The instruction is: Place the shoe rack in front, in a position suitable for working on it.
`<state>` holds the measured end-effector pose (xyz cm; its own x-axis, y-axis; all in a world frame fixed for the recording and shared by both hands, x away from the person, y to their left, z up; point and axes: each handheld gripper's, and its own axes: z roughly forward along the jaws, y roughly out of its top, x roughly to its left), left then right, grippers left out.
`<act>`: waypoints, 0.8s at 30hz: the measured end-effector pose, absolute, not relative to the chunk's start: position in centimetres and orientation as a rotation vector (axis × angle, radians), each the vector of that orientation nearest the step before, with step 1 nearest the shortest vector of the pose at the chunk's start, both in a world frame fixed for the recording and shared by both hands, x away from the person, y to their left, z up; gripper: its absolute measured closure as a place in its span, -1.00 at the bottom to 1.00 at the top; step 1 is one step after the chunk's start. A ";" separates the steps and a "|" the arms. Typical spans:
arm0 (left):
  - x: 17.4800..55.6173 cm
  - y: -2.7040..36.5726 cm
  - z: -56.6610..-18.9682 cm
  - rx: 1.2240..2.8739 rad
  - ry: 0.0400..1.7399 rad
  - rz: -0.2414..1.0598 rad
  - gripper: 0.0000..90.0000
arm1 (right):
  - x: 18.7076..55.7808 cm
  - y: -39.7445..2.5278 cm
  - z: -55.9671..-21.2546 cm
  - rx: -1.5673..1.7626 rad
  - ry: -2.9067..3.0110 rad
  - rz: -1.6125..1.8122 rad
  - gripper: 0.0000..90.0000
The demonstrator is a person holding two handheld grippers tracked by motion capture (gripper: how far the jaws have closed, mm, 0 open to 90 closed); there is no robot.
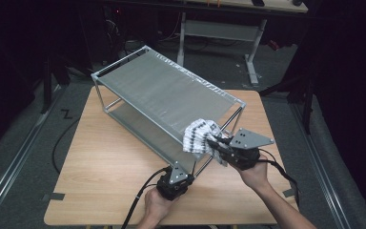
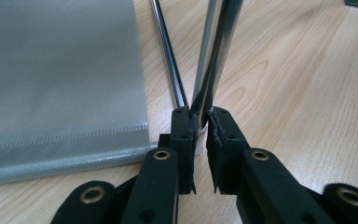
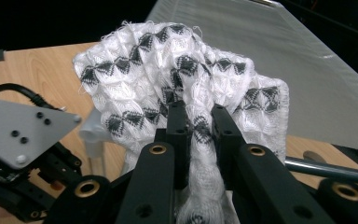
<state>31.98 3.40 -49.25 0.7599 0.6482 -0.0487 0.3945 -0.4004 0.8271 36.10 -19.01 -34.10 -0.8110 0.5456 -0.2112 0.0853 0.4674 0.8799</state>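
A two-tier metal rack (image 1: 167, 90) with grey mesh shelves stands slantwise on the wooden table (image 1: 105, 162). My left gripper (image 1: 187, 171) is shut on the rack's near chrome leg (image 2: 214, 60) close to its foot, the jaws (image 2: 204, 122) pinching the tube beside the lower mesh shelf (image 2: 60, 84). A white cloth with a black diamond pattern (image 1: 198, 134) hangs bunched at the near corner of the top shelf. My right gripper (image 1: 211, 141) is shut on the cloth (image 3: 168, 70), a fold of it squeezed between the jaws (image 3: 199, 121).
The top shelf (image 3: 279, 56) stretches away behind the cloth. In the right gripper view the left gripper's grey plate (image 3: 18, 135) lies low at the left. A desk frame (image 1: 219, 28) stands beyond the table. Bare wood (image 1: 100, 143) spreads to the rack's left.
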 end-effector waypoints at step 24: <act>32.0 3.5 -49.3 2.038 0.779 0.342 0.80 | 44.1 -26.3 -34.7 0.912 2.005 1.056 0.82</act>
<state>31.99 3.46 -49.31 0.7632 0.6438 -0.0553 0.3949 -0.3971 0.8285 44.05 -26.34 -34.73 -0.5193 0.8192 -0.2434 0.2629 0.4241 0.8666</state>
